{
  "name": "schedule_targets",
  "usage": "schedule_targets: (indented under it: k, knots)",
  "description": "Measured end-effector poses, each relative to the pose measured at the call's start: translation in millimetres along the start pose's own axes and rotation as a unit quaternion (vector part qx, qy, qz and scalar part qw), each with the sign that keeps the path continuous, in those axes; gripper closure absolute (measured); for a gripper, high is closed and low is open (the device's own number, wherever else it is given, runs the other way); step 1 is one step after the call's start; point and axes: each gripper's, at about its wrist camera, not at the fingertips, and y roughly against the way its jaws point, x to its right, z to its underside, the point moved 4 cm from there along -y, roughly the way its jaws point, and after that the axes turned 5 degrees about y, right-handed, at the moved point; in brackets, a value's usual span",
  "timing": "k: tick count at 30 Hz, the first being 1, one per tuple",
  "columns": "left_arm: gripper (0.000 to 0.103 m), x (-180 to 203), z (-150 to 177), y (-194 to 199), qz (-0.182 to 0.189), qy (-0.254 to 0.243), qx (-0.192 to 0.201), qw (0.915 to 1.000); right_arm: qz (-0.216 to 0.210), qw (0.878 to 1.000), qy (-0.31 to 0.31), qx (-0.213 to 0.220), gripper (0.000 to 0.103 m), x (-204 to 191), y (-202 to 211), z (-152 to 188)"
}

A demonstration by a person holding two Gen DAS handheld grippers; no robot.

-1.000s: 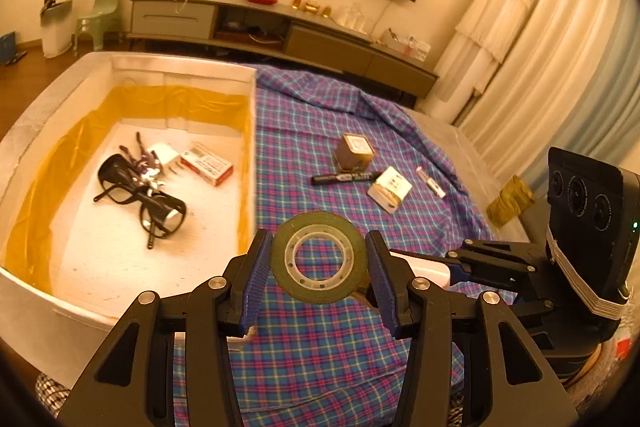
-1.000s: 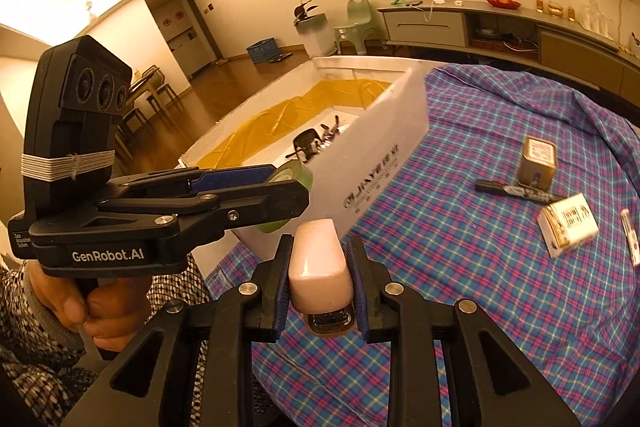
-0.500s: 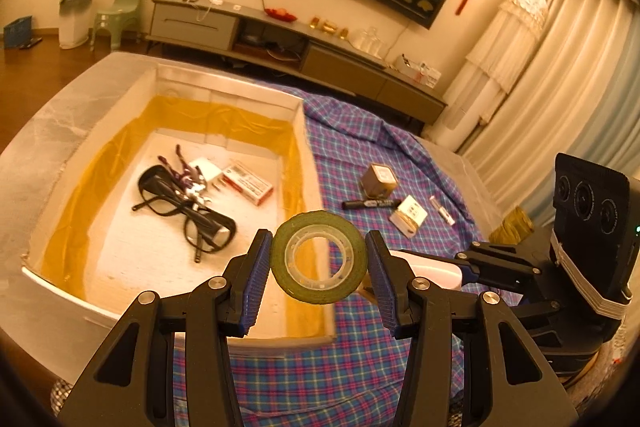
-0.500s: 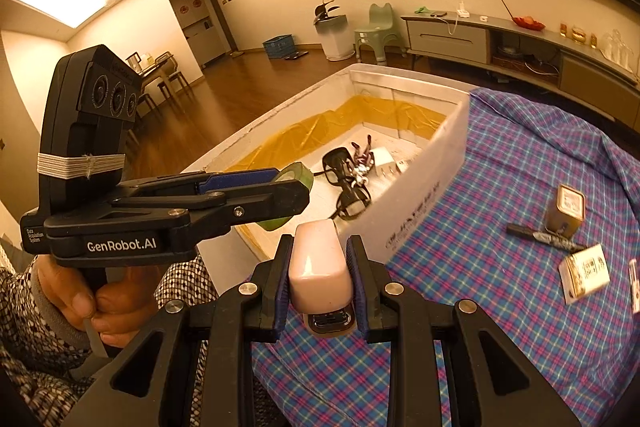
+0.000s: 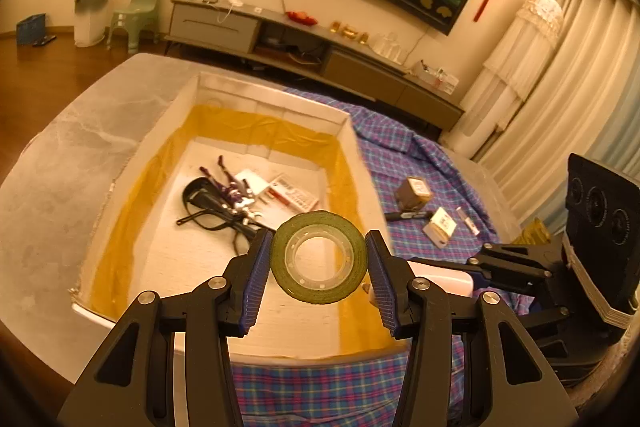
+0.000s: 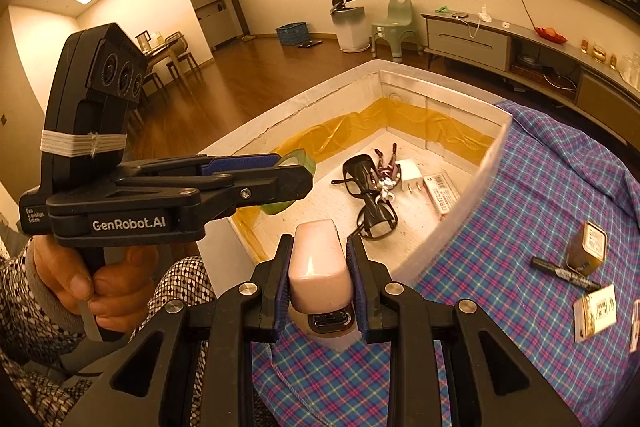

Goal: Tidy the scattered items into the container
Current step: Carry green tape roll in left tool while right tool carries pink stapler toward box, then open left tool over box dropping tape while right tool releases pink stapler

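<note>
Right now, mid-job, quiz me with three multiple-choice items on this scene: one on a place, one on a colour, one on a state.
1. Where do the glasses lie?
A. on the plaid cloth
B. inside the container
C. on the floor

2. What colour is the stapler in the right gripper?
A. pale pink
B. black
C. green

3. What is the left gripper doing?
A. open and empty
B. shut on the marker
C. shut on the tape roll

Answers: 1 B, they rest on the container's white floor. 2 A, its top is pale pink. 3 C, both pads press the roll's sides.
</note>
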Motion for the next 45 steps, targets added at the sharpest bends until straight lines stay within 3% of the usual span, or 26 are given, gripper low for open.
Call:
schedule_targets:
  k: [25, 45]
  knots:
    - [0.053, -61.5, 2.8, -44.5, -0.077, -0.012, -0.07, 0.9945, -0.001, 0.996, 0.039, -0.082, 0.075, -9.4, -79.6, -0.8]
    - [0.052, -73.5, 5.2, -54.5, -0.098, -0.01, -0.078, 0.992, 0.009, 0.996, 0.046, -0.081, 0.074, -9.4, -81.9, -0.2]
